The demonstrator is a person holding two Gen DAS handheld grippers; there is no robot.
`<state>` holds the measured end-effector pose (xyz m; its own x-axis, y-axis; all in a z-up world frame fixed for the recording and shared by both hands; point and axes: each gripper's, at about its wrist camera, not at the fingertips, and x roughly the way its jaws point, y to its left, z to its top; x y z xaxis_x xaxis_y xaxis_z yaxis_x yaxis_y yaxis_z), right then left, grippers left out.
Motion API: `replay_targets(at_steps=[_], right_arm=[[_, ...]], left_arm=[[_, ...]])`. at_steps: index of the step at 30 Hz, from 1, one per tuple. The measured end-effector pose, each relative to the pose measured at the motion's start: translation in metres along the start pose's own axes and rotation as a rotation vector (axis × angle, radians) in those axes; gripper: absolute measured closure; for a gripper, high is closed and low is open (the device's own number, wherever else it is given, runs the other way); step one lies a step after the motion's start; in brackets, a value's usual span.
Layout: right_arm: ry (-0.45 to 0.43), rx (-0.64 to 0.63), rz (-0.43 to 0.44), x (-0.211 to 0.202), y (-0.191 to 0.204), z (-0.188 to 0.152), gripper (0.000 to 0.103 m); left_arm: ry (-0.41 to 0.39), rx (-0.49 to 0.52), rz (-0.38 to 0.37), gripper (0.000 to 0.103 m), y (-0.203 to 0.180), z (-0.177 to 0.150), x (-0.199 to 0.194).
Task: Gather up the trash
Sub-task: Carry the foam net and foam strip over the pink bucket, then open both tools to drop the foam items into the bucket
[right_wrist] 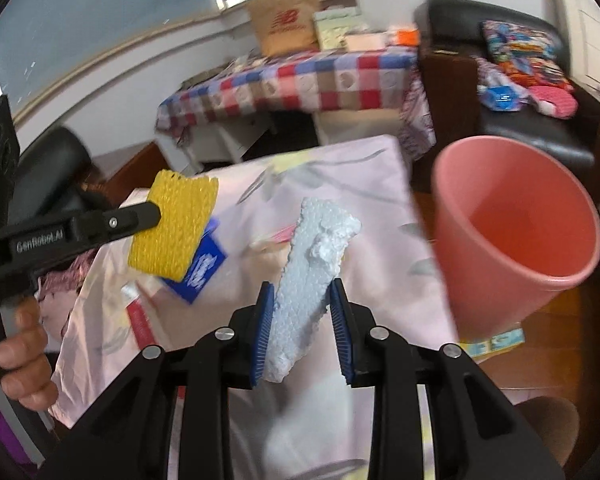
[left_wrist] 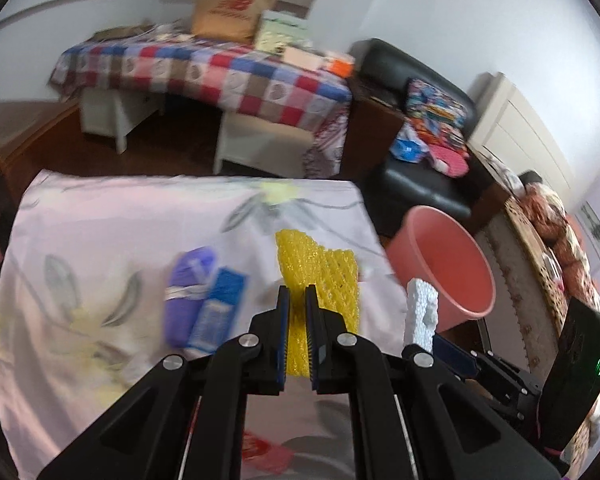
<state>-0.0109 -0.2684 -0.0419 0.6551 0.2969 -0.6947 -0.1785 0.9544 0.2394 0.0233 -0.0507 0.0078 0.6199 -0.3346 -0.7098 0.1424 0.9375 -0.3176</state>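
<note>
walls [left_wrist: 400,8] white | floor [left_wrist: 48,136] dark wood | sofa [left_wrist: 412,80] black (cluttered)

Yellow mesh foam net [left_wrist: 320,276], white foam piece [right_wrist: 308,264], pink bin [right_wrist: 512,236] (cloth [left_wrist: 100,232] pale pink, grey-leaved).

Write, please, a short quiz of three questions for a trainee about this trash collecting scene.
1. True or false: the left gripper holds the yellow foam net sleeve.
2. What does the right gripper hold? A. blue carton B. white foam packing piece C. purple pouch
3. Fill in: the round pink plastic bin stands beside the table with the pale floral cloth, and inside it looks ____.

Key:
1. True.
2. B.
3. Empty.
</note>
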Motion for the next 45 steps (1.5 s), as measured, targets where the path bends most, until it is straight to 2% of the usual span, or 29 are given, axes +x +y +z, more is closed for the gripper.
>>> replay_targets(at_steps=[12, 22, 27, 35, 45], right_arm=[[-0.113, 0.150, -0.126, -0.035, -0.092, 0.018, 0.074], [-0.140, 0.226, -0.185, -0.030, -0.150, 0.027, 0.074], [-0.150, 0.232, -0.216, -0.022, -0.172, 0.034, 0.074], [-0.109, 0.245, -0.243, -0.004, -0.201, 0.039, 0.074], [-0.074, 0.239, -0.262, 0.009, -0.207, 0.036, 0.074]], left_arm=[[0.029, 0.175, -0.087, 0.096, -0.115, 0.015, 0.041], [0.081, 0.274, -0.091, 0.096, -0.185, 0.023, 0.095], [0.104, 0.294, -0.094, 0.096, -0.207, 0.023, 0.125], [0.174, 0.322, -0.062, 0.096, -0.226, 0.020, 0.172], [0.209, 0.340, -0.040, 0.096, -0.233, 0.015, 0.195]])
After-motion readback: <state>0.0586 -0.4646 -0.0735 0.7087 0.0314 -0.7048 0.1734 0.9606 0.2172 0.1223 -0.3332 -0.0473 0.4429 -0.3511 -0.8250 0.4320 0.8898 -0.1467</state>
